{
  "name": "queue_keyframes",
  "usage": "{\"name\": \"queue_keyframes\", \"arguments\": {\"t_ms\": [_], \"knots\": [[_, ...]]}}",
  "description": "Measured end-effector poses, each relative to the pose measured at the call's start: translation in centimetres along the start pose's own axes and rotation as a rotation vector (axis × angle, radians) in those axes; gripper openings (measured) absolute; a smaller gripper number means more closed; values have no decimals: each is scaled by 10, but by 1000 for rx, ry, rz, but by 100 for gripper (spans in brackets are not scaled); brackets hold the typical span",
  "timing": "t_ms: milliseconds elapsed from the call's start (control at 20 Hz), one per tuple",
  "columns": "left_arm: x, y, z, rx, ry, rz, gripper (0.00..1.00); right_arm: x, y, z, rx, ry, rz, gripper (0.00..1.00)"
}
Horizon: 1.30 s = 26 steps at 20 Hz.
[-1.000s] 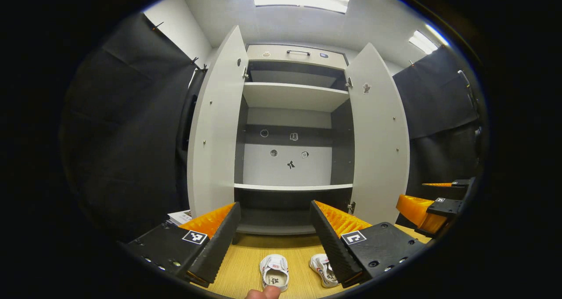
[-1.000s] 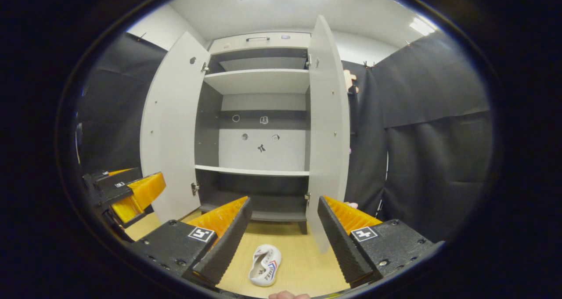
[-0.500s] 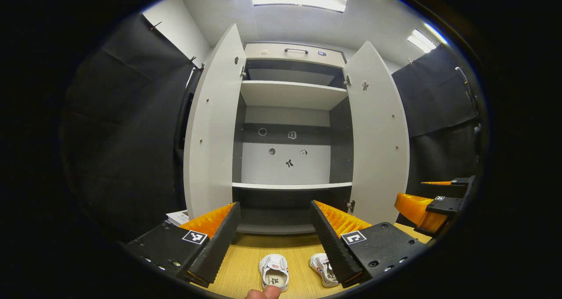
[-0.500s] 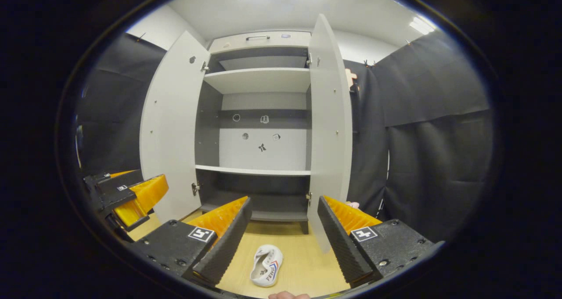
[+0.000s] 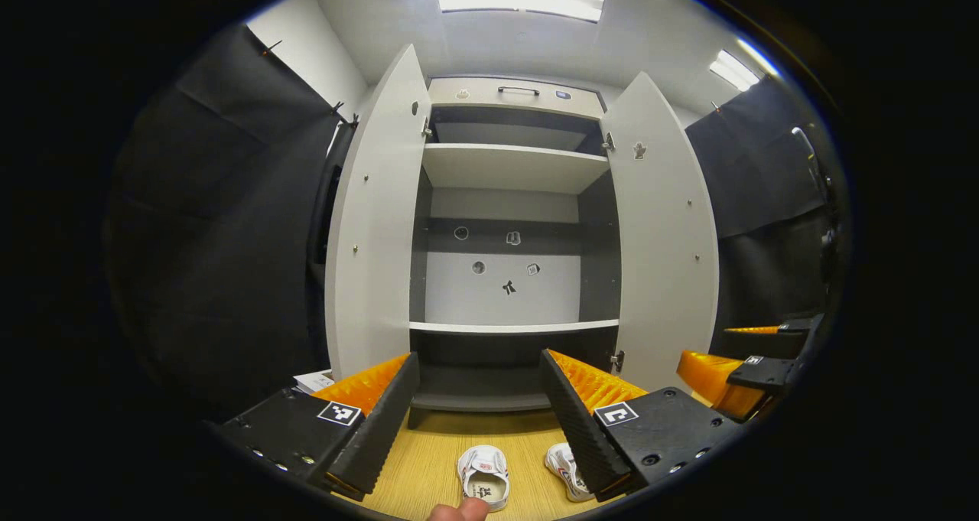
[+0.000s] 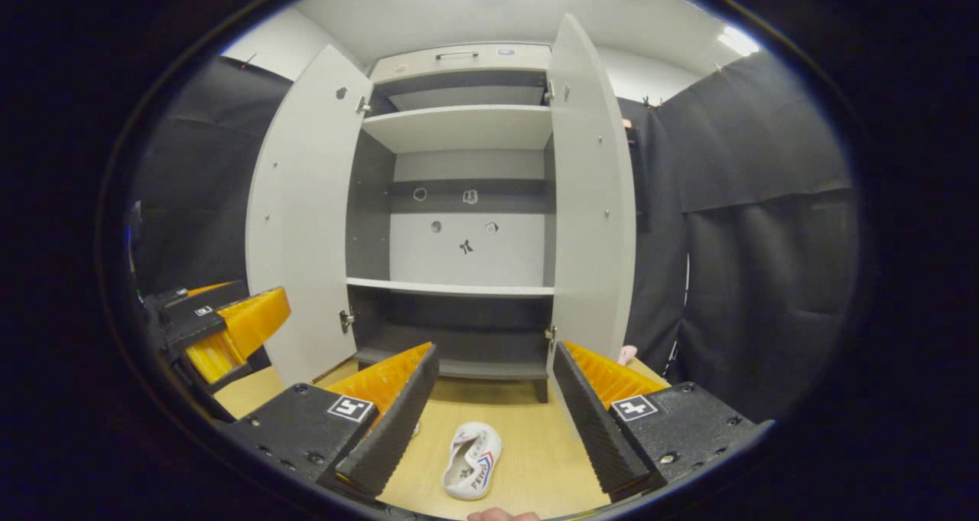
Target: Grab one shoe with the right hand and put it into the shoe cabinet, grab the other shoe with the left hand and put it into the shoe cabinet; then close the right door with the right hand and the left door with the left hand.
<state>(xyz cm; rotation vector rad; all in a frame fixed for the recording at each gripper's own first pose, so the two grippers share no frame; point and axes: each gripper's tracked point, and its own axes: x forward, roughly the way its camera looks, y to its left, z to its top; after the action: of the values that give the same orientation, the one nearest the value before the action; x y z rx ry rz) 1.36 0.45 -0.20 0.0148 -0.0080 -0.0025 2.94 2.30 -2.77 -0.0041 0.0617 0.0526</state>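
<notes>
Pale wood flooring (image 5: 428, 467) carries two small white shoes side by side in front of the shoe cabinet (image 5: 509, 169), well short of its lowest shelf. In the left gripper view, the left gripper (image 5: 478, 421) is spread wide and grips nothing; one shoe (image 5: 484, 475) lies between its fingers and the other shoe (image 5: 564, 471) is partly hidden behind the finger on that view's right. The right gripper (image 6: 493, 414) is likewise released and empty, with a white shoe (image 6: 474, 460) lying on its side below the gap. Both cabinet doors stand open: the left door (image 5: 375, 238) and the right door (image 5: 665, 238) flare outward, and the grey shelves inside hold nothing.
</notes>
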Motion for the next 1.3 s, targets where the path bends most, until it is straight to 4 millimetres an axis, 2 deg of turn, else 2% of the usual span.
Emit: {"name": "queue_keyframes", "arguments": {"t_ms": [350,700,1050,1300], "knots": [[0,12,-6,3,13,22,95,30,28,-56,-6,118,66,98],[2,21,-17,0,36,33,95,52,57,-146,-20,295,128,98],[4,31,-26,9,55,45,95,66,69,-223,27,468,153,98],[7,36,-34,3,71,47,95,78,74,-259,34,556,168,93]]}}
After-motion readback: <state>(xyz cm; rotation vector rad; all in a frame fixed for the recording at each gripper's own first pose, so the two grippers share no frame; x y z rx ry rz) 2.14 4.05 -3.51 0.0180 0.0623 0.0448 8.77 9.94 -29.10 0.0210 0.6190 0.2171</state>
